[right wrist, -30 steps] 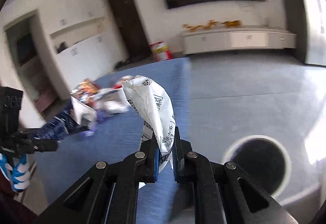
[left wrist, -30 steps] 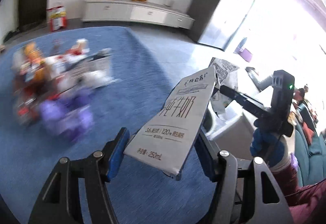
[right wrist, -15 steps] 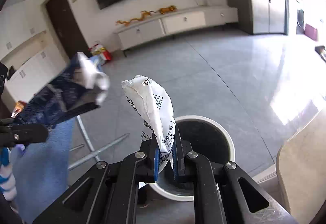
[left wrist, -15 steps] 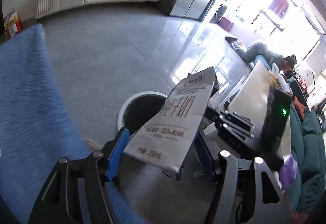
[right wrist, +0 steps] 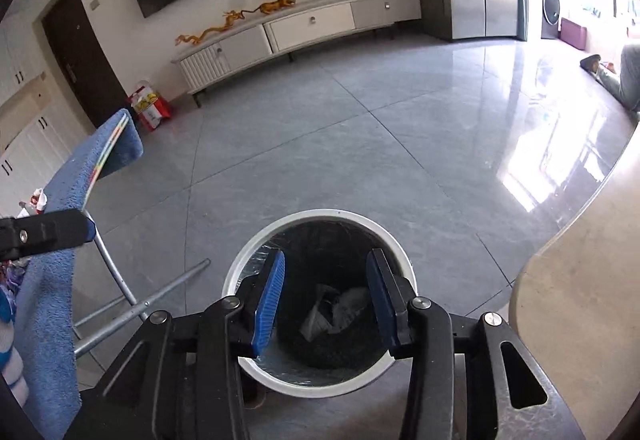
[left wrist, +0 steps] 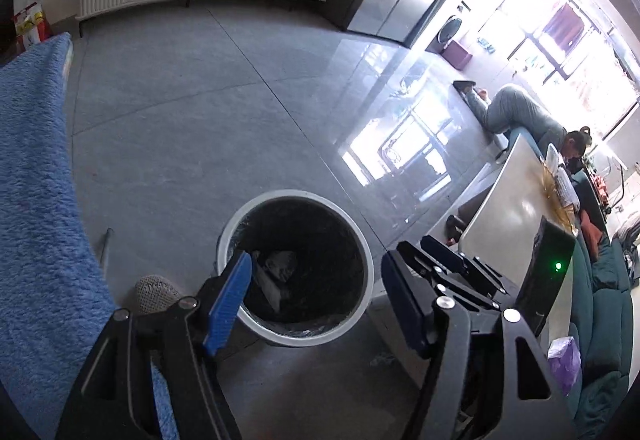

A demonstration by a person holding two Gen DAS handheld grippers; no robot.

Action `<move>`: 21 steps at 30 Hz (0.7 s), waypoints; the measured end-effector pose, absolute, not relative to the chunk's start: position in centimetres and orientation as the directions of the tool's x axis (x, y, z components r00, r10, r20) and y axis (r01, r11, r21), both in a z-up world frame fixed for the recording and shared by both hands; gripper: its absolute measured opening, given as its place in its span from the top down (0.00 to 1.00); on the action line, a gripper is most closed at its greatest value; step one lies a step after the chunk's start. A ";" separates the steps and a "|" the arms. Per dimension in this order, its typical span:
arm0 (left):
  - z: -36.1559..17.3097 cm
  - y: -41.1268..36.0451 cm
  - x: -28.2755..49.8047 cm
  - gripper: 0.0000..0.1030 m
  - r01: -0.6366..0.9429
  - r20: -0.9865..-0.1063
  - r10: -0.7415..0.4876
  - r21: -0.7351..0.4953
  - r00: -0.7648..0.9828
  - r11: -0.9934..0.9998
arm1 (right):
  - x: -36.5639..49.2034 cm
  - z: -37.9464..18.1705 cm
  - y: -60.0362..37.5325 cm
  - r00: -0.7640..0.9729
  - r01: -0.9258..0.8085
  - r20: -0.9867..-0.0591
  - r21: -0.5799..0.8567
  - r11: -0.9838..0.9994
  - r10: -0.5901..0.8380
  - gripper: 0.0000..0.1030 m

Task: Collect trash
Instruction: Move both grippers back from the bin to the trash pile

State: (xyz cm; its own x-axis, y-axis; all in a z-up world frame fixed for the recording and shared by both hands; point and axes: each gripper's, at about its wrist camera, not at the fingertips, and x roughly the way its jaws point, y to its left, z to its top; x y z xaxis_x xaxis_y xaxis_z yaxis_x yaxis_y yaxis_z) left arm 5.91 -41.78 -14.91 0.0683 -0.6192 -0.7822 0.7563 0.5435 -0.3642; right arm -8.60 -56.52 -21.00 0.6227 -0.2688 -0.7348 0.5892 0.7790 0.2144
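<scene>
A round white-rimmed bin with a black liner (left wrist: 366,260) (right wrist: 240,272) stands on the grey tile floor below both grippers. Crumpled trash (right wrist: 336,308) lies at its bottom, also seen in the left wrist view (left wrist: 278,268). My left gripper (left wrist: 316,300) is open and empty above the bin's near rim. My right gripper (right wrist: 326,300) is open and empty right over the bin mouth. The right gripper's body (left wrist: 460,272) shows at the right of the left wrist view; a left finger (right wrist: 48,230) shows at the left of the right wrist view.
A table covered with blue fleece (left wrist: 36,199) (right wrist: 48,280) stands left of the bin on metal legs (right wrist: 120,288). A beige tabletop (right wrist: 580,300) lies to the right. A white TV cabinet (right wrist: 300,31) lines the far wall. A person (left wrist: 520,115) sits at far right.
Both grippers opened over the bin. The milk carton left my left gripper and the crumpled white wrapper left my right gripper; trash now lies inside the bin.
</scene>
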 end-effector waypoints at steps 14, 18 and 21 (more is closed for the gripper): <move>-5.5 -34.8 3.2 0.31 0.794 -0.706 -0.665 -0.249 0.244 0.555 | -10.7 -10.8 -50.5 0.770 0.477 -0.562 0.191 0.858 -0.303 0.48; -3.2 -31.4 2.9 0.31 0.789 -0.674 -0.681 -0.237 0.287 0.567 | -10.7 -7.3 -48.0 0.816 0.427 -0.498 0.180 0.886 -0.292 0.45; -1.5 -28.9 2.8 0.31 0.782 -0.652 -0.686 -0.224 0.323 0.581 | -10.5 -5.2 -46.2 0.843 0.389 -0.460 0.161 0.907 -0.279 0.43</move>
